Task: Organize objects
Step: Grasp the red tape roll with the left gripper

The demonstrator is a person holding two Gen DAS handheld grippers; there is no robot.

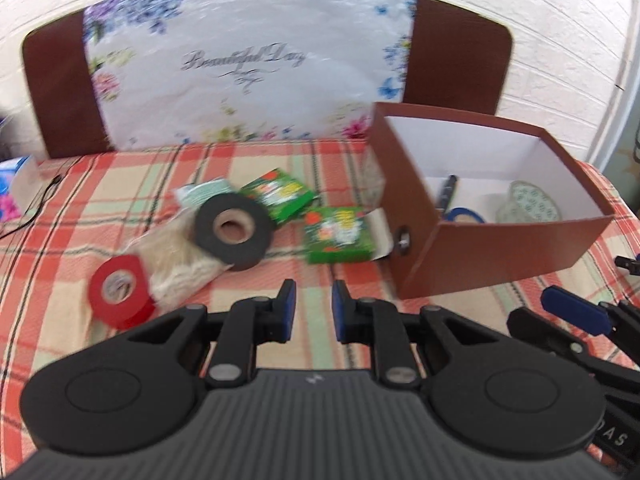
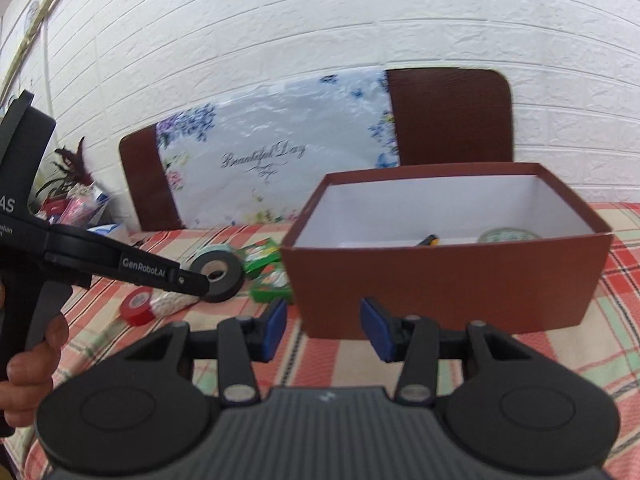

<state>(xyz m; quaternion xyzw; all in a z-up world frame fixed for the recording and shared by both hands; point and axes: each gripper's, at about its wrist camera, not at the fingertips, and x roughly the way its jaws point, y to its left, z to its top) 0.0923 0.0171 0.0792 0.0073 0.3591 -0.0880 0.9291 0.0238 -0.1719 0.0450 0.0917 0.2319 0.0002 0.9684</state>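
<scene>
With several items already lying inside the brown box (image 1: pixel 500 240), among them a dark pen (image 1: pixel 447 192), a blue ring (image 1: pixel 466 216) and a patterned roll (image 1: pixel 530 202), the step in hand looks like the reach for the next loose piece. Left gripper (image 1: pixel 314 308) clenched on nothing, jaws narrowed to a slim gap over the plaid worktop (image 1: pixel 120 184). Right gripper (image 2: pixel 324 330) part-released and empty, jaws hanging just in front of the box's near wall. Still out on the cloth: black tape roll (image 1: pixel 234 230) at about 11 o'clock from the left jaws, red tape roll (image 1: pixel 120 294) at 9 o'clock, a pale lace bundle (image 1: pixel 176 264) between those two, and two green packets (image 1: pixel 308 216) at 12 o'clock, one nearly touching the box. Probably next: spreading the left jaws, dropping onto one roll or packet, then a lift over the rim at 2 o'clock.
</scene>
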